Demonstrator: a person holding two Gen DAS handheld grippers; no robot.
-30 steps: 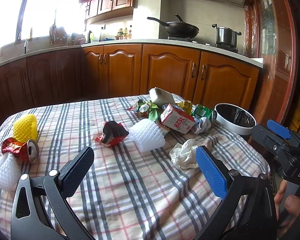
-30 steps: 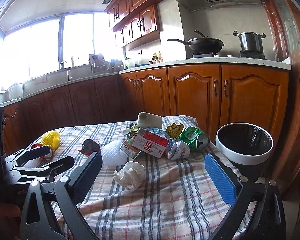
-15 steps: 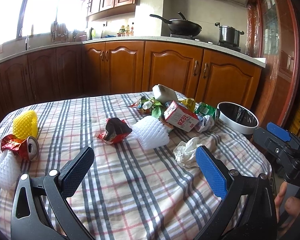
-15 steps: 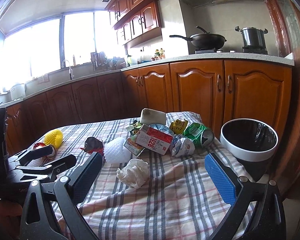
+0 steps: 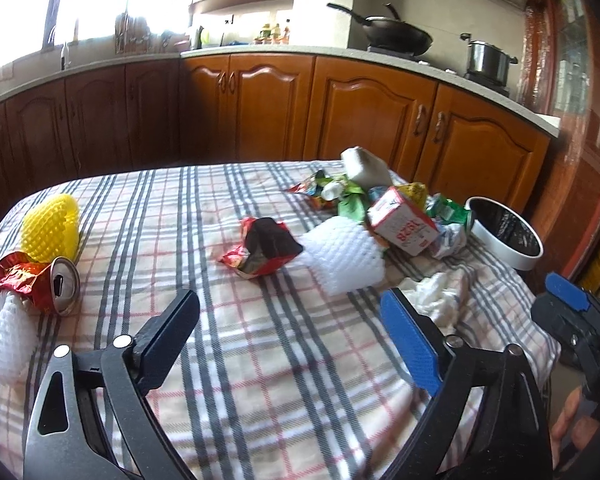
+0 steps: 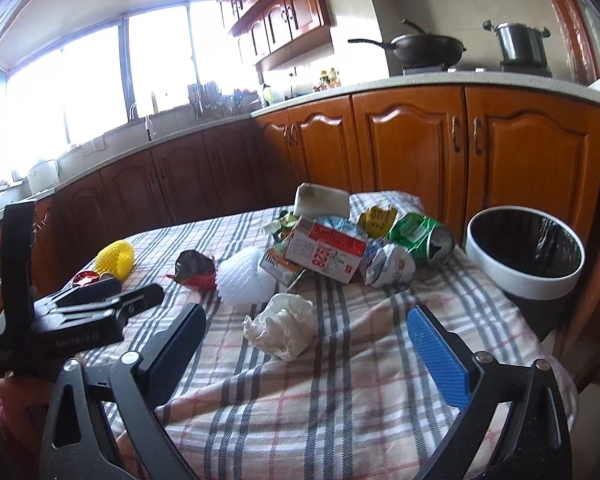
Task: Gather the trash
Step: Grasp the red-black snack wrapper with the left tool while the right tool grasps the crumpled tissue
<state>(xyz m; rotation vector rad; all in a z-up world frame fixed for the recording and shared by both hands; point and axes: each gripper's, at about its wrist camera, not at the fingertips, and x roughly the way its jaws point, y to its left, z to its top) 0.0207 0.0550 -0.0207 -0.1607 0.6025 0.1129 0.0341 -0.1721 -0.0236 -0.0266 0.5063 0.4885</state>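
Observation:
Trash lies scattered on a plaid tablecloth (image 5: pixel 260 360). My left gripper (image 5: pixel 290 334) hovers low over the near cloth, its jaws closing with nothing between them. Ahead of it lie a red-black wrapper (image 5: pixel 264 252) and a white foam net (image 5: pixel 340 258). A crushed red can (image 5: pixel 40 282) and a yellow foam net (image 5: pixel 52 228) sit at the left. My right gripper (image 6: pixel 310 346) stands open just short of a crumpled white tissue (image 6: pixel 282 326). Behind it lie a red-white carton (image 6: pixel 326 254) and a crushed green can (image 6: pixel 422 240). A white bin (image 6: pixel 524 256) with a black liner stands past the table's right edge.
Wooden kitchen cabinets (image 5: pixel 360 120) run behind the table, with a wok (image 5: pixel 396 38) and a pot (image 5: pixel 488 60) on the counter. A white foam piece (image 5: pixel 2 340) lies at the near left edge. A person's fingers (image 5: pixel 572 432) show at the lower right.
Both grippers have moved forward and down toward the table, so the trash looks nearer. The left jaws have narrowed a little. The tissue now sits close in front of the right gripper.

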